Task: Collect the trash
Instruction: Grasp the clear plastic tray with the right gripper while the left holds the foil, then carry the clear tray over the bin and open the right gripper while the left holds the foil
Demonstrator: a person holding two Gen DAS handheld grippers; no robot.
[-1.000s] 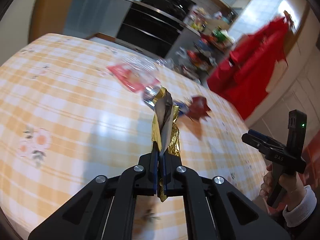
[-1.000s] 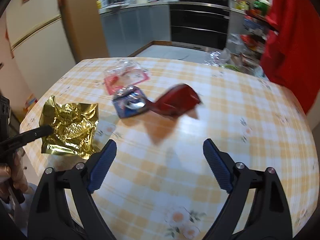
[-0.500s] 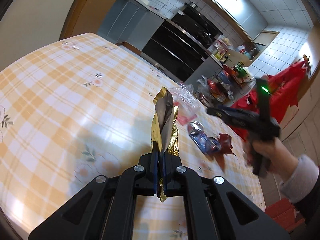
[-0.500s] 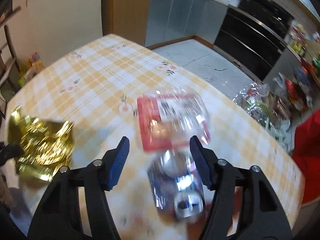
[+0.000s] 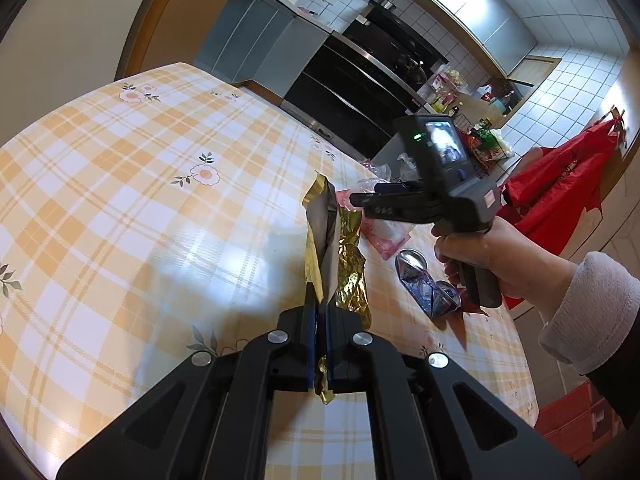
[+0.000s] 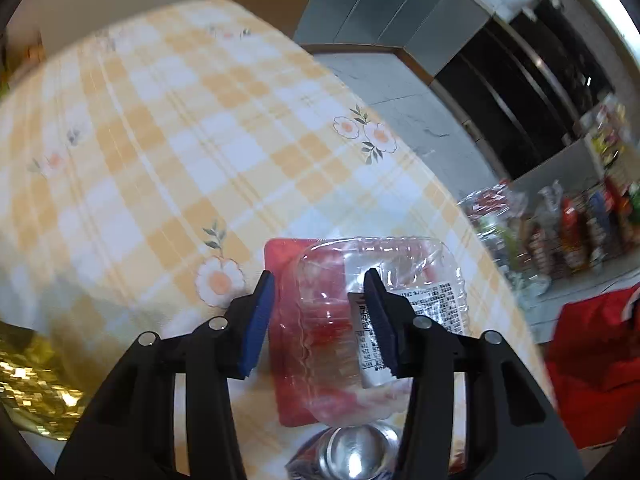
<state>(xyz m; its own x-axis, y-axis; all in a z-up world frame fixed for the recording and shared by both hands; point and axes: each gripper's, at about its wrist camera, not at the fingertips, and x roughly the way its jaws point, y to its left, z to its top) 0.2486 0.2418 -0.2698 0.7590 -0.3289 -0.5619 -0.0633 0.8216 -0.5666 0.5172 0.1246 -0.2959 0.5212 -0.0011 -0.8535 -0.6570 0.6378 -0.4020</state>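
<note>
Your left tongs (image 5: 319, 312) clamp the gold wrapper (image 5: 334, 256), centre frame. Your right tongs (image 6: 320, 312) are closing around the clear tray (image 6: 360, 276) on the worktop (image 6: 160, 128), lower centre — pads not yet touching; crushed can (image 6: 348, 452) just below.

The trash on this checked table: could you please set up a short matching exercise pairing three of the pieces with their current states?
Things:
1. gold foil wrapper
2. clear plastic tray
3. crushed blue can

States:
a. lying on the table, untouched
b. clamped in the left hand-held gripper
c. under the closing right hand-held gripper, between its fingers, not yet pinched

Pairs: 1-b, 2-c, 3-a
</note>
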